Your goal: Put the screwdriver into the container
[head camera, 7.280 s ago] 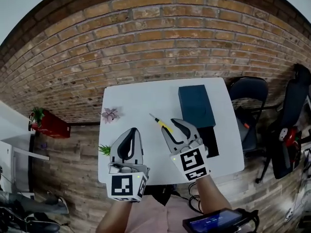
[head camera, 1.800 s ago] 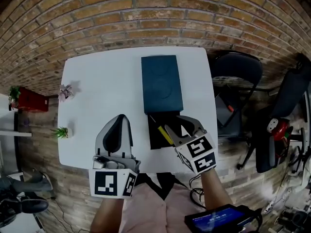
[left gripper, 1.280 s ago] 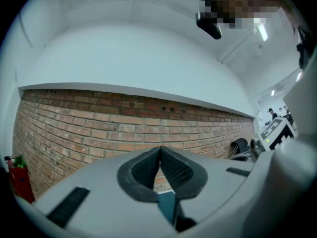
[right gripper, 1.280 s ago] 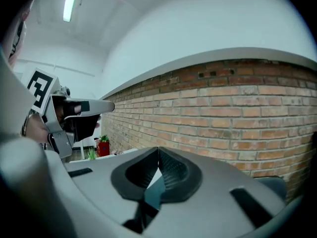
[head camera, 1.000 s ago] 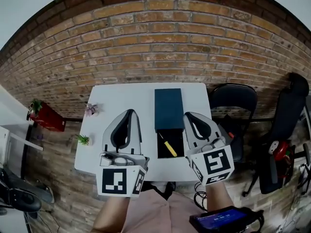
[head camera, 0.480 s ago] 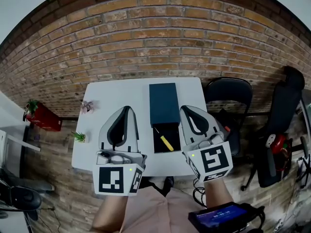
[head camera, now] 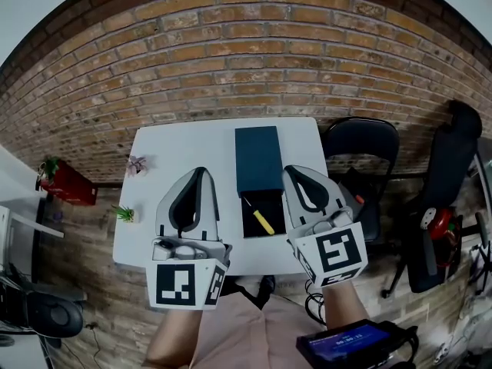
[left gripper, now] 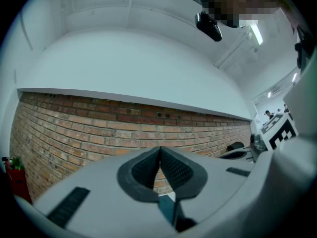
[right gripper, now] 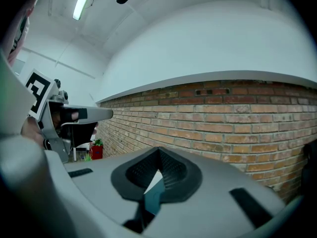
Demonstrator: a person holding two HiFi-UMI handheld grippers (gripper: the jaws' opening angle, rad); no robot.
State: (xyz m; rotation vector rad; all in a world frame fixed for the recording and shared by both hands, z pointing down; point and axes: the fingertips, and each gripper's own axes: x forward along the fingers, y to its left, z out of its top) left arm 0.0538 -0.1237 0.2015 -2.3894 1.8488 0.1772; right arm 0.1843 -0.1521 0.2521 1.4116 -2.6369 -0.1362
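The head view is taken from high above the near edge of the table and tilted steeply down and forward. The whole tabletop is seen from well above, with the brick wall beyond its far edge. The left gripper view is taken from close behind the left gripper, held above the table and faced roughly level at that wall — ceiling fills its upper half. The right gripper view is set likewise behind the right gripper. The wall is shared by all three views, as is the red planter left of the table.
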